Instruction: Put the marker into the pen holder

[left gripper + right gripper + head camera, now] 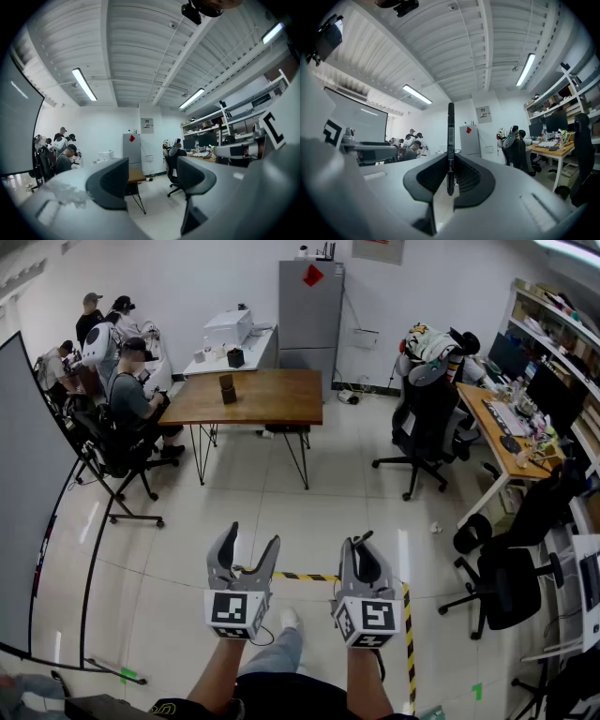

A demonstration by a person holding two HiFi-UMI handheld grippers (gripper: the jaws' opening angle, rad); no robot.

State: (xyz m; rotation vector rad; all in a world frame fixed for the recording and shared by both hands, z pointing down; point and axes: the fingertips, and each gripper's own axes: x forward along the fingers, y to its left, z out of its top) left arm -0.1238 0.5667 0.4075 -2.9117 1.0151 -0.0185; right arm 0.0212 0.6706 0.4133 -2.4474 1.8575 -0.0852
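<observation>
The slim black marker stood upright between the jaws of your right gripper, which were pinched shut on its lower barrel, with most of its length sticking out above the pads. Your left gripper hung beside it, jaws spread with nothing between them. Both were over bare tiled floor, well apart from the brown wooden table across the room. On the table's left part stood the small dark boxy container that I took for the pen holder. The step in hand looked like the carry, and it called for a firm squeeze and a level wrist, since so short a bite on the barrel could let the marker pivot. You did best to walk right up to the table's near edge before reaching out. Then you needed to bring the marker over the holder's mouth, line it up with the opening, lower it in, and only then ease the jaws apart.
</observation>
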